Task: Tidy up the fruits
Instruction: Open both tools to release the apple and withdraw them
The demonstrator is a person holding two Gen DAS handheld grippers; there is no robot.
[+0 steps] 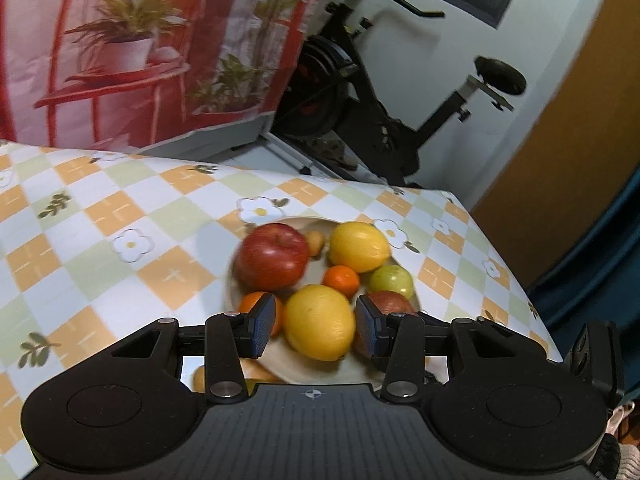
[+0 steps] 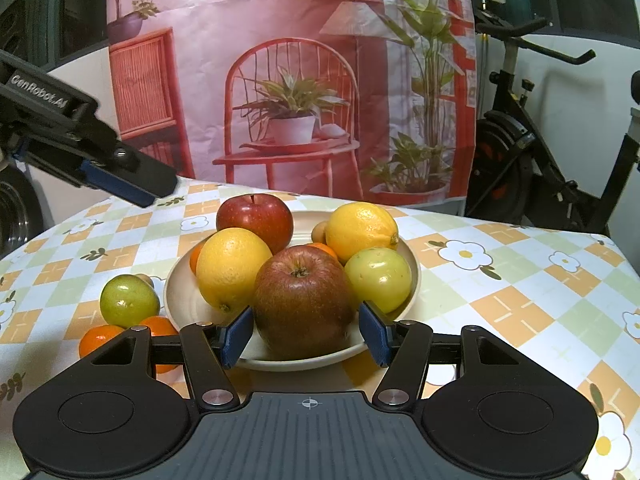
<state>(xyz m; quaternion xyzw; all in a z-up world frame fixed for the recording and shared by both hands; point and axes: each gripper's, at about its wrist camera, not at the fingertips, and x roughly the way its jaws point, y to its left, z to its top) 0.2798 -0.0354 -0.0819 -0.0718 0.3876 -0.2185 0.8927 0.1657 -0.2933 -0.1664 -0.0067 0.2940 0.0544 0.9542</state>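
On checked tablecloth (image 2: 520, 280), fruit is being kept in a plate (image 2: 180, 292). R gripper (image 2: 306, 334) is being held at near rim w/ fingers partly apart, dark red apple (image 2: 302, 296) between, contact unclear. L gripper (image 1: 316, 330) is being held above plate, fingers apart around nothing, a lemon (image 1: 320, 322) below. Green fruit (image 2: 129, 300) & mandarins (image 2: 100, 340) are lying beside plate.

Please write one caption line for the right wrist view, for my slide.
Right hand-held gripper, jaws open, faces a dark red apple on a plate of fruit.
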